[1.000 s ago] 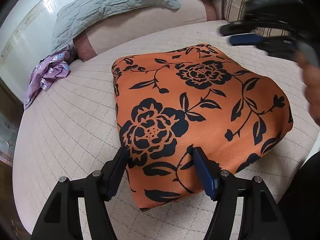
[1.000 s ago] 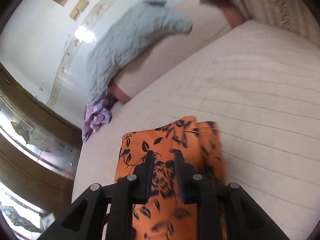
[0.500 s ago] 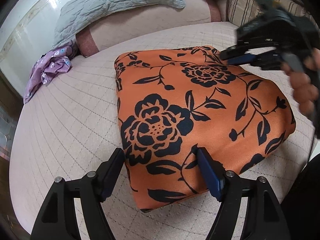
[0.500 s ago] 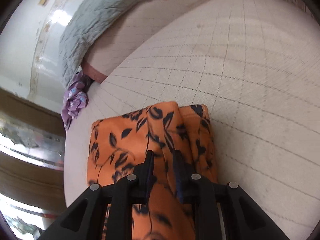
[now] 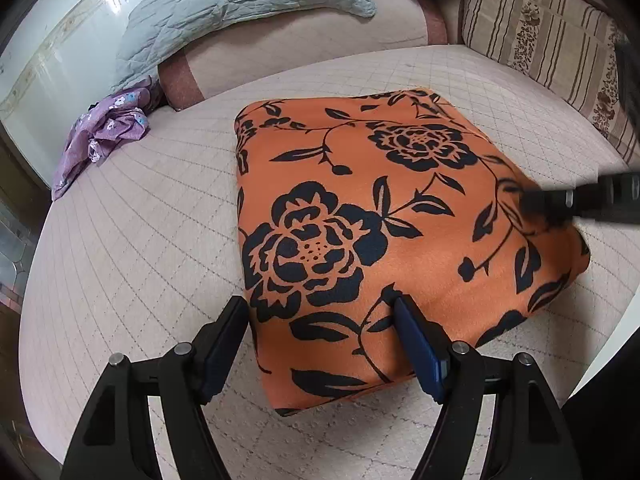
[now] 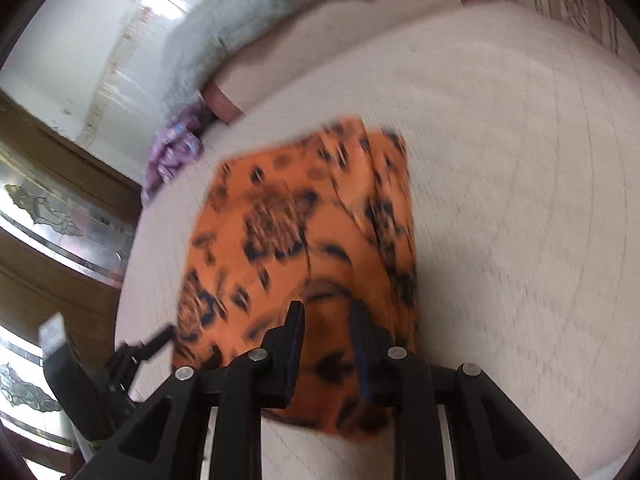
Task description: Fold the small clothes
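Note:
A folded orange cloth with black flowers [image 5: 380, 216] lies flat on the quilted beige bed [image 5: 132, 248]. My left gripper [image 5: 320, 312] is open and empty, its fingers straddling the cloth's near edge just above it. My right gripper [image 6: 326, 316] is partly open with a narrow gap and holds nothing; it hovers over the cloth [image 6: 304, 240] in a blurred view. Its black fingertips [image 5: 544, 200] also reach in at the right edge of the left wrist view, over the cloth's right side.
A crumpled purple garment [image 5: 104, 132] lies at the bed's far left. A grey quilted pillow [image 5: 224, 8] rests on a pink bolster [image 5: 304, 52] at the back. A striped cushion [image 5: 552, 44] stands at the back right. A wooden and glass door [image 6: 48, 216] is at left.
My right gripper let go of the cloth's far fold, opened a little, and swung back to the cloth's right side. The left gripper stayed open in place.

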`<state>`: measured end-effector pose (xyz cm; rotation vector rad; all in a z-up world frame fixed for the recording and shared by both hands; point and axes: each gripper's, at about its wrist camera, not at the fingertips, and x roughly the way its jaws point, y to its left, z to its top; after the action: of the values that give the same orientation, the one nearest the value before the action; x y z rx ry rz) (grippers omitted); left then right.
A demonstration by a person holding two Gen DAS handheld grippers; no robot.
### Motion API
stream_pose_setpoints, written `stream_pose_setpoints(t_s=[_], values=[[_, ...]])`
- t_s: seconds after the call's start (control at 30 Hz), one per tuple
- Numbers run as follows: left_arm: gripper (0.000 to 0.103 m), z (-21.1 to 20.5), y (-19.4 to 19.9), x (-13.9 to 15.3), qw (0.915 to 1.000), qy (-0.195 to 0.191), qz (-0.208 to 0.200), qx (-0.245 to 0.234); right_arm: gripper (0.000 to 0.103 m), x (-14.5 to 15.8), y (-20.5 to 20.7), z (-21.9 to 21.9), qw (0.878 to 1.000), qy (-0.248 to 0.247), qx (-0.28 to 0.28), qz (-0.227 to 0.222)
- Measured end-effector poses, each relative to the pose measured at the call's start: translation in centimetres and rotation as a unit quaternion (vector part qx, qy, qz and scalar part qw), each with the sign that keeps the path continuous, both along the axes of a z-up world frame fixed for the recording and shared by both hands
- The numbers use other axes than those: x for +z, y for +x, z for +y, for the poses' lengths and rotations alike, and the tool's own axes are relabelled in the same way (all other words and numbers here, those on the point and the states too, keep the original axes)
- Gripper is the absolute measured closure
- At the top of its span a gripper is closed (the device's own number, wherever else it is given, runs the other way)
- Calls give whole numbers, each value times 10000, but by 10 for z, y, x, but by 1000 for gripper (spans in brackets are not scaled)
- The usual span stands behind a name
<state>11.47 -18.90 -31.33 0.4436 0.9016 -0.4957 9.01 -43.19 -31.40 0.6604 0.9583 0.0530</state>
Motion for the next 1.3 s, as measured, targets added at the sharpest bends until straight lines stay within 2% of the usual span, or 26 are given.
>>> stream_pose_setpoints(t_s=[0.23,0.33,0.47,0.57,0.63,0.67,0.7,0.77,0.83,0.9,0.97,1.03,1.1,1.2,1.3], values=[[25,3,2,0,10000,4,64,-50,76,-6,1,9,9997,-246,-33,-42],[18,6,9,-3,9997,-44,224,31,76,-9,-4,7,9997,-140,-161,-146],[18,8,16,-4,9988,-103,466,78,76,-2,-28,3,9983,197,-519,-179],[18,1,15,3,9986,43,533,-24,75,24,-81,2,9899,357,-962,-983],[18,-4,10,11,9983,22,560,-137,74,40,-128,1,9769,546,-1228,-1662],[18,-5,7,19,9982,-83,551,-205,70,46,-144,1,9725,603,-1278,-1851],[18,-6,3,28,9981,-233,517,-238,55,54,-162,1,9696,548,-1302,-1997],[18,-6,-7,55,9972,-625,339,-214,35,74,-186,3,9664,193,-1414,-2136],[18,-5,-16,85,9953,-936,155,-171,35,98,-214,1,9568,-225,-1598,-2418],[18,-2,-22,111,9916,-1280,58,-197,35,118,-238,-7,9454,-319,-1880,-2641],[13,8,-32,145,9828,-1825,-192,-186,35,129,-249,-14,9381,-241,-2033,-2793],[7,19,-39,172,9745,-2185,-485,-125,35,140,-258,-16,9334,-339,-2154,-2851],[6,24,-43,191,9703,-2321,-662,-157,35,148,-262,-13,9334,-477,-2191,-2803],[5,27,-56,210,9722,-2049,-1117,-205,35,156,-268,-5,9316,-668,-2205,-2812],[4,29,-68,205,9723,-1801,-1343,-642,35,157,-264,0,9334,-741,-2202,-2734]])
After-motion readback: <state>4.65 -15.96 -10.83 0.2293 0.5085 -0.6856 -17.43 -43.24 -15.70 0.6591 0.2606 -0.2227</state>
